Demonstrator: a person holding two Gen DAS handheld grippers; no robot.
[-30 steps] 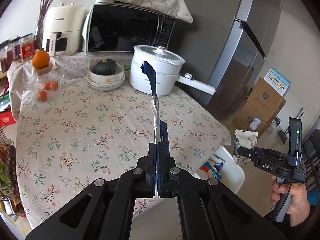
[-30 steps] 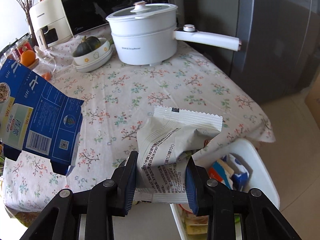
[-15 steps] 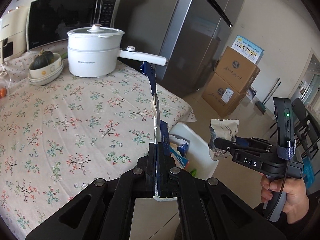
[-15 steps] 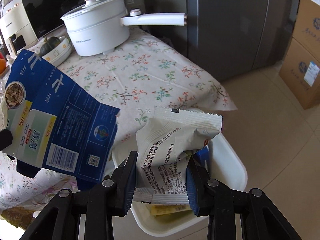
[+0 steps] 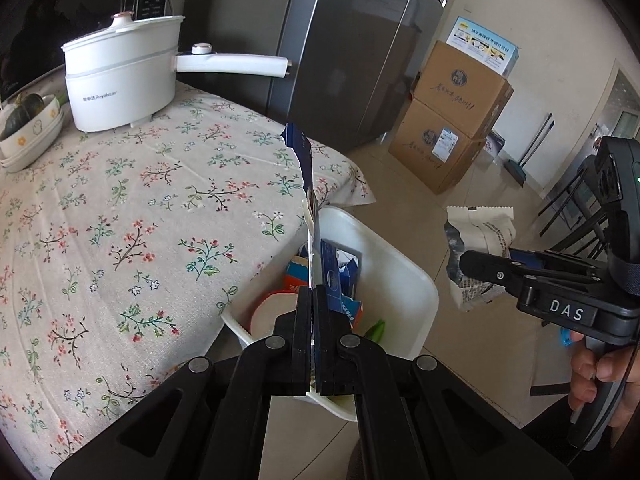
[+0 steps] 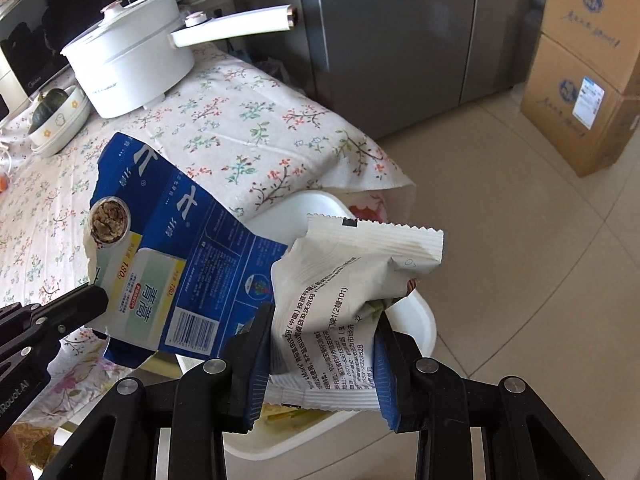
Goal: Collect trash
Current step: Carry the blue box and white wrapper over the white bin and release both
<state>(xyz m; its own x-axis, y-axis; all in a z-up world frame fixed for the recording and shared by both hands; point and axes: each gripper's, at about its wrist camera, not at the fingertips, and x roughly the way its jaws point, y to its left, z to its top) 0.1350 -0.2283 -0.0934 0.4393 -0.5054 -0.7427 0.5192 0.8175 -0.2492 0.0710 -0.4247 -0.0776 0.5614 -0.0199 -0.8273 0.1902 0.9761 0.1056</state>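
My left gripper (image 5: 313,294) is shut on a flattened blue carton (image 5: 310,200), seen edge-on and standing up from the jaws over the white trash bin (image 5: 400,268). In the right wrist view the same carton (image 6: 172,256) shows its printed face, with the left gripper's fingertips (image 6: 86,300) pinching its lower left corner. My right gripper (image 6: 320,324) is shut on a crumpled white snack wrapper (image 6: 352,280), held above the bin's (image 6: 424,320) right part. From the left wrist view the right gripper (image 5: 470,262) and its wrapper (image 5: 480,236) hang just right of the bin. Several pieces of trash lie in the bin.
The bin stands on the tiled floor against the corner of a table with a floral cloth (image 5: 120,220). A white pot (image 5: 120,76) with a long handle and a bowl holding a squash (image 5: 28,120) sit at the back. A grey fridge (image 5: 352,40) and stacked cardboard boxes (image 5: 452,120) stand beyond.
Both grippers have swung right and down, from over the table to over the bin. Each keeps the same grip on its piece of trash.
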